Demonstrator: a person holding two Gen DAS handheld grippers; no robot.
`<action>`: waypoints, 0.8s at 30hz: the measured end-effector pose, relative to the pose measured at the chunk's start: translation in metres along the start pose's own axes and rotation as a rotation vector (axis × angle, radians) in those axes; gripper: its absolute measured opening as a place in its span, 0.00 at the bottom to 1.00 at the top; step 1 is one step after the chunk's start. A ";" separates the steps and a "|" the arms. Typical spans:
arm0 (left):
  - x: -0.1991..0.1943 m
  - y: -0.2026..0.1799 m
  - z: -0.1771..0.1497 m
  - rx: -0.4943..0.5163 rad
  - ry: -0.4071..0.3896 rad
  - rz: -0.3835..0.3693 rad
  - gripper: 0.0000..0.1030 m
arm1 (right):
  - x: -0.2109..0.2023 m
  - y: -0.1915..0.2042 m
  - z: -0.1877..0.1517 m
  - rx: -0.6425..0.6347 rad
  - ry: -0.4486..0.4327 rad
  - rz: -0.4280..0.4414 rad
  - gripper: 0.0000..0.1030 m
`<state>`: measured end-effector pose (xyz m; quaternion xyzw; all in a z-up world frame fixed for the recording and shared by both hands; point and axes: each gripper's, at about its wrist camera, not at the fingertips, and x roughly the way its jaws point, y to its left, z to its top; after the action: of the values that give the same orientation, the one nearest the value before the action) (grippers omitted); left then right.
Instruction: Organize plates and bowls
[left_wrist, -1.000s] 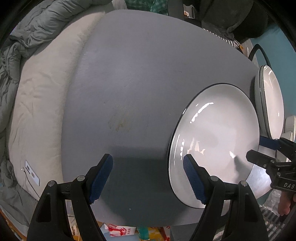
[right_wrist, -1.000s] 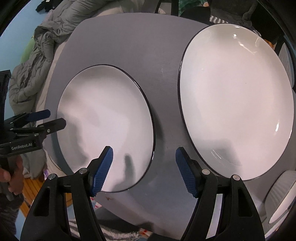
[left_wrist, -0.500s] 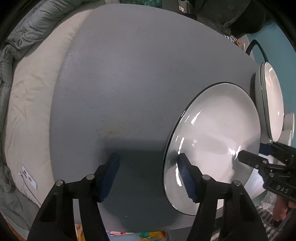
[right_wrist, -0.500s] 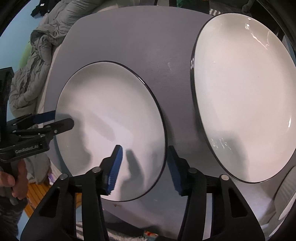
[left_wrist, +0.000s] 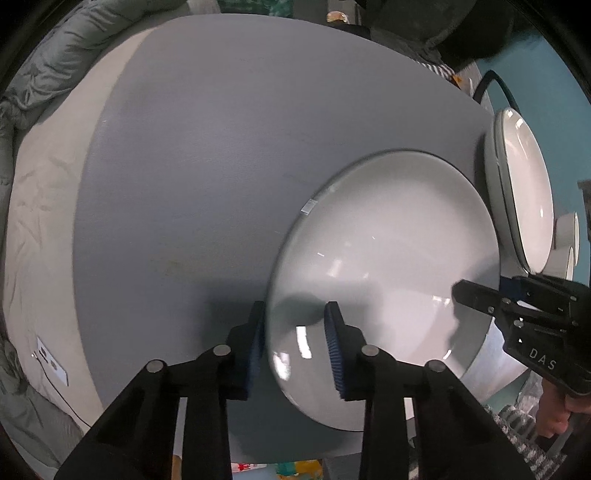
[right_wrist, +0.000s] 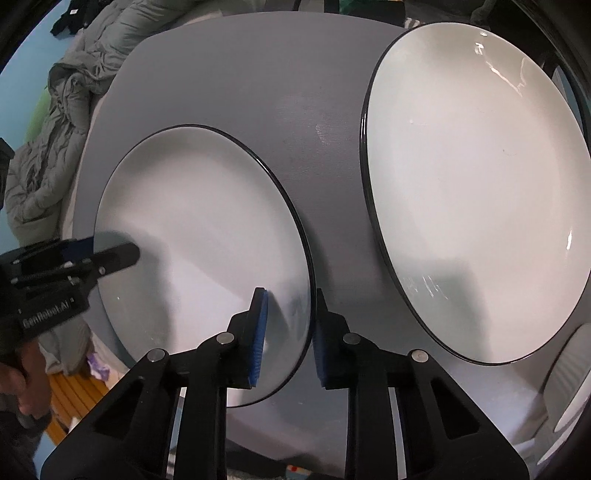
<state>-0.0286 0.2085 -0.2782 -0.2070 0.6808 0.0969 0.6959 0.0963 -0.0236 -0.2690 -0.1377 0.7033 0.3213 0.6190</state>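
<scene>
Plate (left_wrist: 388, 258) on grey surface (left_wrist: 221, 147), opposite rims between closing jaws of left hand-held gripper (left_wrist: 295, 339) and right hand-held gripper (right_wrist: 288, 332), contact unclear, second plate (right_wrist: 480, 184) beside.

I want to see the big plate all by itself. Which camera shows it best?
The right wrist view: the big plate fills the right side, nearly whole and facing the camera. The left wrist view shows it only squeezed edge-on at the right border.
</scene>
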 end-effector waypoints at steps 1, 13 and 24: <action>0.000 -0.001 0.000 0.001 -0.003 0.009 0.31 | 0.000 0.000 0.000 0.001 -0.002 -0.001 0.22; 0.002 -0.004 0.005 -0.026 0.028 0.026 0.32 | 0.003 0.006 0.003 0.028 0.008 0.006 0.19; -0.002 -0.008 -0.003 -0.018 0.027 0.043 0.31 | 0.004 0.002 0.006 0.053 0.034 0.019 0.18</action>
<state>-0.0278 0.2009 -0.2748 -0.1999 0.6934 0.1151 0.6826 0.0996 -0.0175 -0.2729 -0.1202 0.7231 0.3061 0.6074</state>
